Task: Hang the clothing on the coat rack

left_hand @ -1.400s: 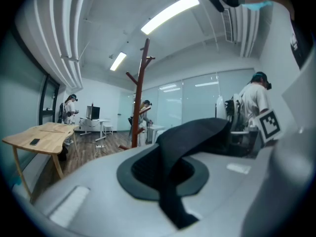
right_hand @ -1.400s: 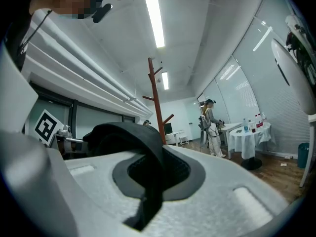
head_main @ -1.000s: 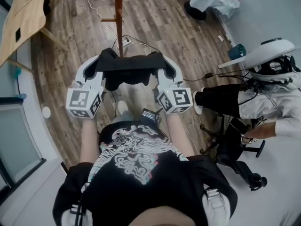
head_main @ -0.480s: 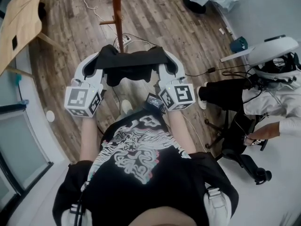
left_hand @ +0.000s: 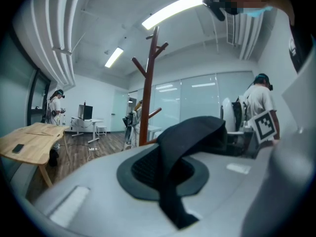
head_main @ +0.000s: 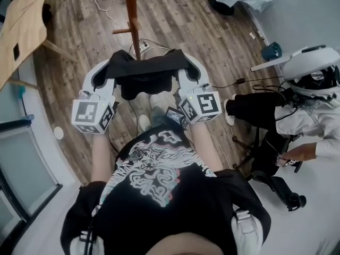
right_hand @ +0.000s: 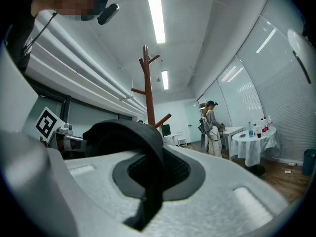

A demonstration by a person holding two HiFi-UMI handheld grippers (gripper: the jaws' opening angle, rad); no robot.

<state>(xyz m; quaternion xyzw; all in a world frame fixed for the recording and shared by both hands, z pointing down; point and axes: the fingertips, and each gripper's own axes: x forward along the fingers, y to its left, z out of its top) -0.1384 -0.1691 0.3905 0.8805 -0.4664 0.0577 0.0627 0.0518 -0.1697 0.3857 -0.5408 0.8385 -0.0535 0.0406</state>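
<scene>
Left tongs [head_main: 106, 73] and right tongs [head_main: 187, 70] each clamp one end of the black garment [head_main: 146, 77], spread between them. Coat rack [head_main: 131, 15] stands at twelve o'clock, just beyond.

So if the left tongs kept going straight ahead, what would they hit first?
Probably the wooden coat rack, almost dead ahead of the left tongs, which grip the black garment. Depth is unclear, so they might slip past it.
</scene>
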